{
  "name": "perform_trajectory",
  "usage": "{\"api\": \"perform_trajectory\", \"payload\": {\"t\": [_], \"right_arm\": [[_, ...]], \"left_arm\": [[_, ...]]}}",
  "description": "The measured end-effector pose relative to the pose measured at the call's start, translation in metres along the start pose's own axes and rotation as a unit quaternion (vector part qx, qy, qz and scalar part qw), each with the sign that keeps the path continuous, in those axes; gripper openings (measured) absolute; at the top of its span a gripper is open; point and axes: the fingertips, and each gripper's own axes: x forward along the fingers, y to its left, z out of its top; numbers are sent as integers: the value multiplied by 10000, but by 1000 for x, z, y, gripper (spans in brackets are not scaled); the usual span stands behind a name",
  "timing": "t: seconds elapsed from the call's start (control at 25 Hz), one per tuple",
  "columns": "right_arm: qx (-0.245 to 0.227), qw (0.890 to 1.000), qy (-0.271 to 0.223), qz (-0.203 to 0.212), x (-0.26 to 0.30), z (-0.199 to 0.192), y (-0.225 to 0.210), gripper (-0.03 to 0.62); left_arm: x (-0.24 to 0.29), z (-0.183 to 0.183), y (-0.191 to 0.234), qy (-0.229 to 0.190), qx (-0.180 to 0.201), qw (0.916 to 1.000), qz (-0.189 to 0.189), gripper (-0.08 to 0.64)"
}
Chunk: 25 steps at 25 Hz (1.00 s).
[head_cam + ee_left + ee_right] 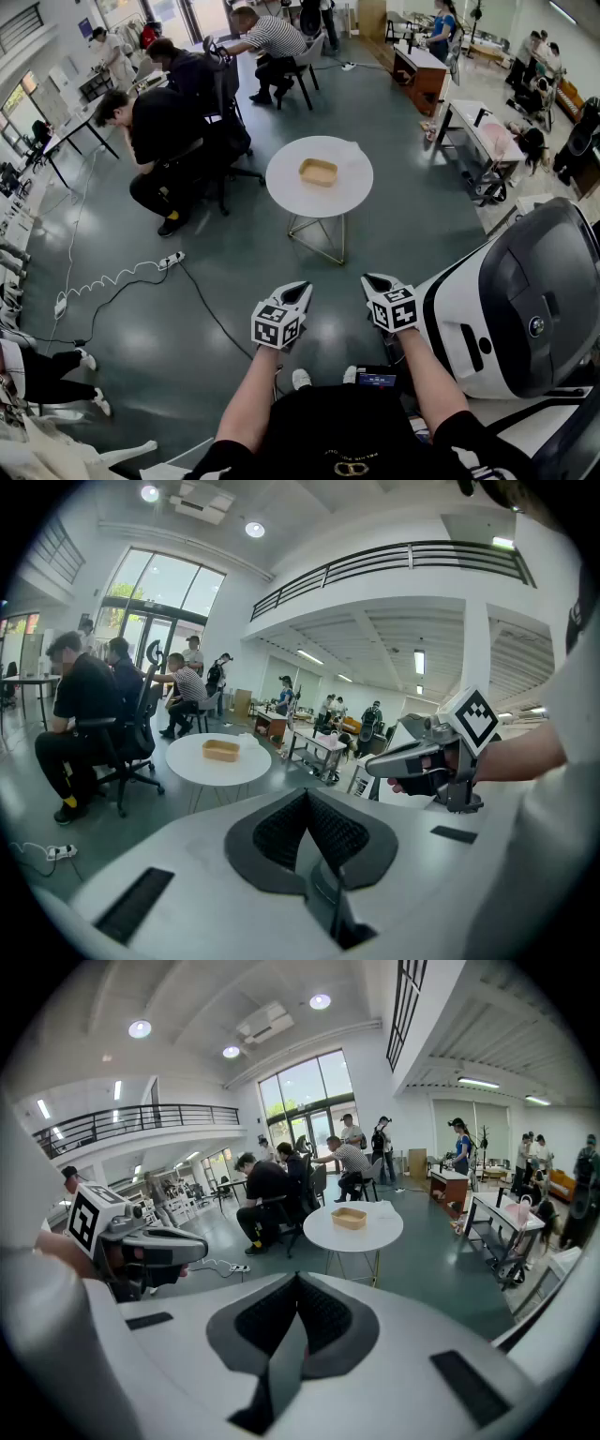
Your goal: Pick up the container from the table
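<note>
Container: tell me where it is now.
Head view, upper centre: the container sits near the middle of the round white table, right of the seated person in black.

Ahead of the hand-held grippers: a tan container (318,172), a white bench (281,187), a dark teal floor (187,319). The left hand-held gripper (301,288) and right hand-held gripper (373,280) are white, their cubes (275,324) black-and-white squared.

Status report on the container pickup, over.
Left hand-held gripper, right hand-held gripper shut, empty. Container untouched on round table, far ahead. Only floor between.
</note>
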Motion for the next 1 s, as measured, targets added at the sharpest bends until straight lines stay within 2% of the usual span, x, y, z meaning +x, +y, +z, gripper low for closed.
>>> {"api": "perform_trajectory", "payload": {"t": [0.44,1.0], "right_arm": [[-102,9998,-51,-130,-6,4,10,64],[61,9999,-82,81,-11,-4,11,64]], "left_arm": [[-11,1,1,-27,59,10000,-50,11],[-11,-7,-4,36,24,10000,-10,11]]}}
